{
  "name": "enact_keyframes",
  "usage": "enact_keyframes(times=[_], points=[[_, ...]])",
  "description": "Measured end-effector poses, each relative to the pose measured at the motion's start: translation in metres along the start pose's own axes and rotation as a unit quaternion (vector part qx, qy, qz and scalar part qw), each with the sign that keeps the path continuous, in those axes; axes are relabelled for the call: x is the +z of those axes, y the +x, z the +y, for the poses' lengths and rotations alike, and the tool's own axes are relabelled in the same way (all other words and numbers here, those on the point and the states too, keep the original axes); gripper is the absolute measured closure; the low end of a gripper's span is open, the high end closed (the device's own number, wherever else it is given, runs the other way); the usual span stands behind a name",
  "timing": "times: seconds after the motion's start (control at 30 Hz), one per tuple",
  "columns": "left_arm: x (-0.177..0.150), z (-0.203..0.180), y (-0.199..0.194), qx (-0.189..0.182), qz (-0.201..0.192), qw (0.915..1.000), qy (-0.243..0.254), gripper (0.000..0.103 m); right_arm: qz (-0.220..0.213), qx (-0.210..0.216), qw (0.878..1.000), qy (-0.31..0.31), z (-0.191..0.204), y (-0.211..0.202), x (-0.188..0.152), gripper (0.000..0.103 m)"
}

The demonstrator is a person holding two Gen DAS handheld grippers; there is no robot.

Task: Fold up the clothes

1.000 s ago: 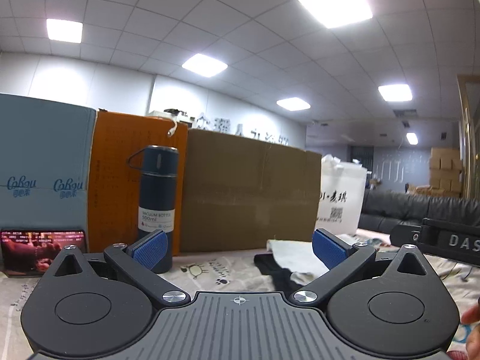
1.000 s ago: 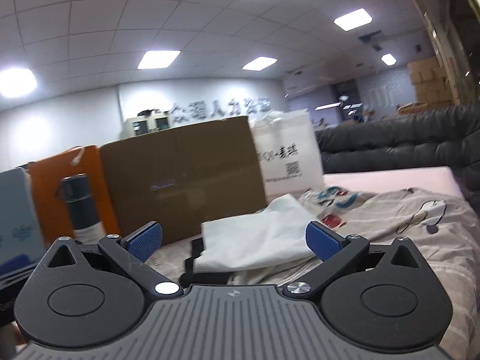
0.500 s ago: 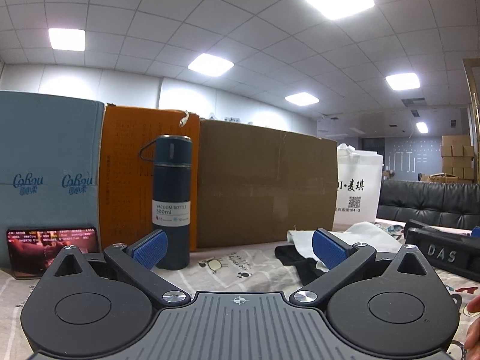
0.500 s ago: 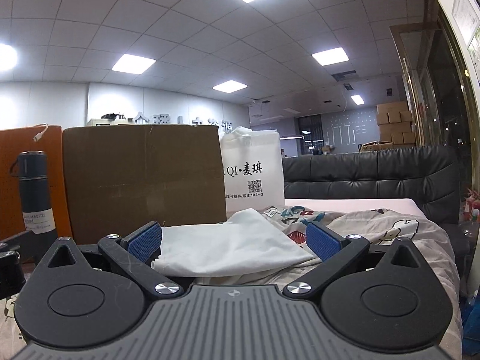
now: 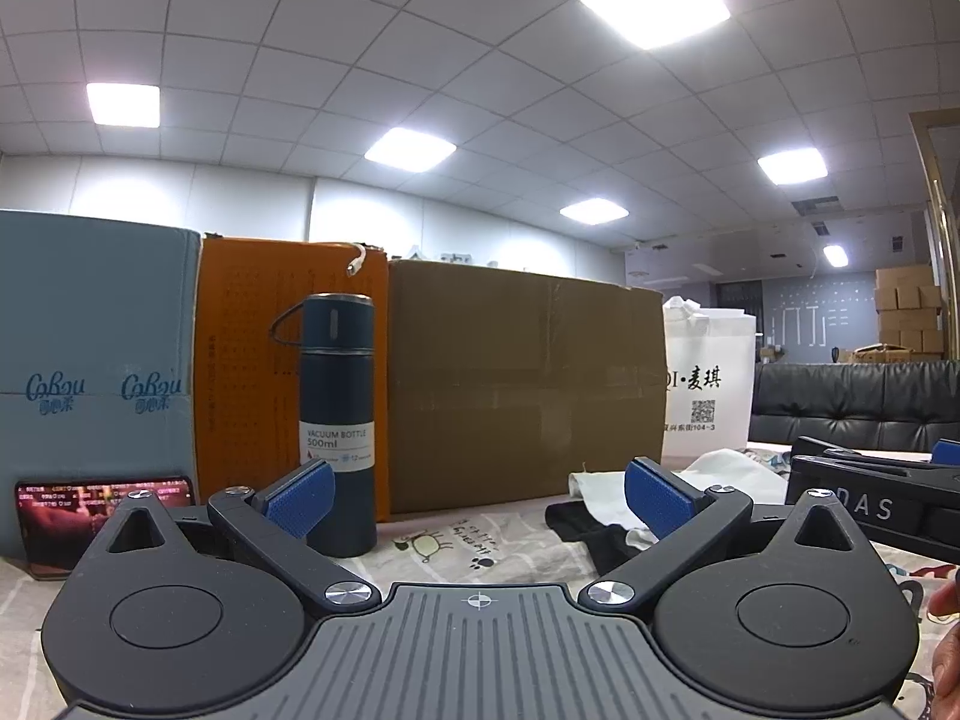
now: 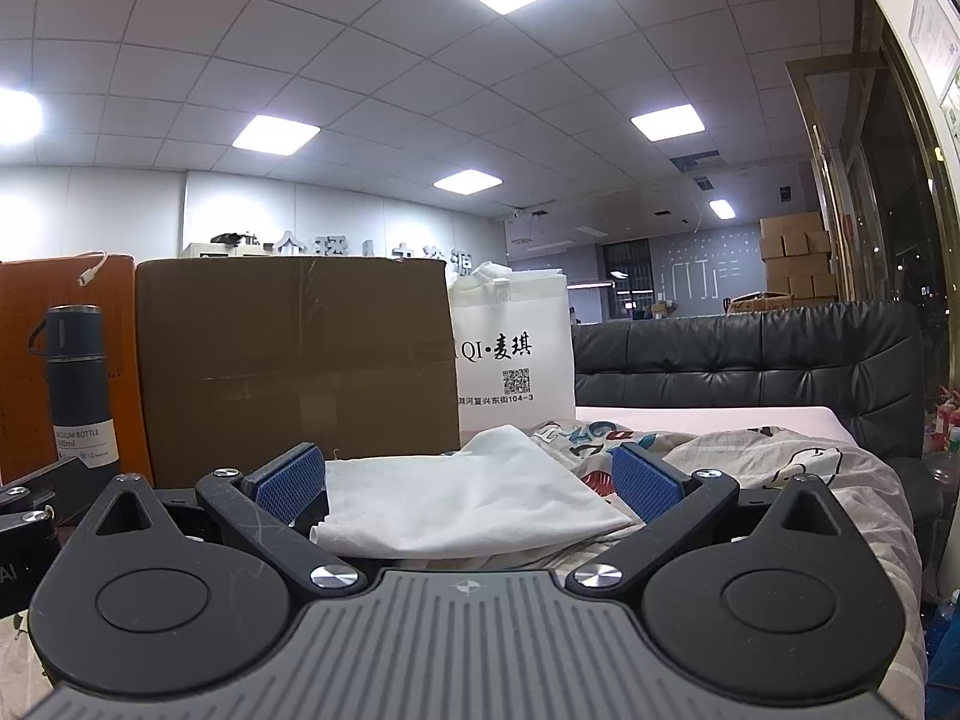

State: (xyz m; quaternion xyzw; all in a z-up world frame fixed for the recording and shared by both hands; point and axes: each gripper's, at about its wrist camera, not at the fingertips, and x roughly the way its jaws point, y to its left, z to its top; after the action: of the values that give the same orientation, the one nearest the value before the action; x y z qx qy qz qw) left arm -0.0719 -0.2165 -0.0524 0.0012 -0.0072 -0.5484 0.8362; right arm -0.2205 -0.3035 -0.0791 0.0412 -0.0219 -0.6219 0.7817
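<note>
A white garment [image 6: 474,498] lies crumpled on the cartoon-print sheet [image 6: 780,468], just ahead of my right gripper [image 6: 468,483], which is open and empty. In the left wrist view the same white garment [image 5: 720,468] lies at the right, with a black garment [image 5: 594,531] beside it. My left gripper [image 5: 477,498] is open and empty, low over the sheet [image 5: 444,546]. The right gripper's body [image 5: 870,504] shows at the right edge of the left view.
A dark vacuum bottle [image 5: 337,420] stands close ahead of the left gripper. Behind it stand a teal box [image 5: 96,372], an orange box [image 5: 252,372], a cardboard box [image 5: 528,384] and a white bag [image 5: 708,384]. A phone [image 5: 102,495] leans at left. A black sofa [image 6: 750,360] is behind.
Both grippers have levelled out and settled low over the sheet. The right view has swung right, bringing the white garment between its open fingers.
</note>
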Motion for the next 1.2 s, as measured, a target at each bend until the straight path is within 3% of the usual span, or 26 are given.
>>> enact_keyframes(times=[1.2], points=[[0.0004,-0.0008,0.0041,-0.011,0.006,0.9999,0.002,0.0,0.017,0.015,1.0,0.004,0.0,0.0063,0.0003,0.0]])
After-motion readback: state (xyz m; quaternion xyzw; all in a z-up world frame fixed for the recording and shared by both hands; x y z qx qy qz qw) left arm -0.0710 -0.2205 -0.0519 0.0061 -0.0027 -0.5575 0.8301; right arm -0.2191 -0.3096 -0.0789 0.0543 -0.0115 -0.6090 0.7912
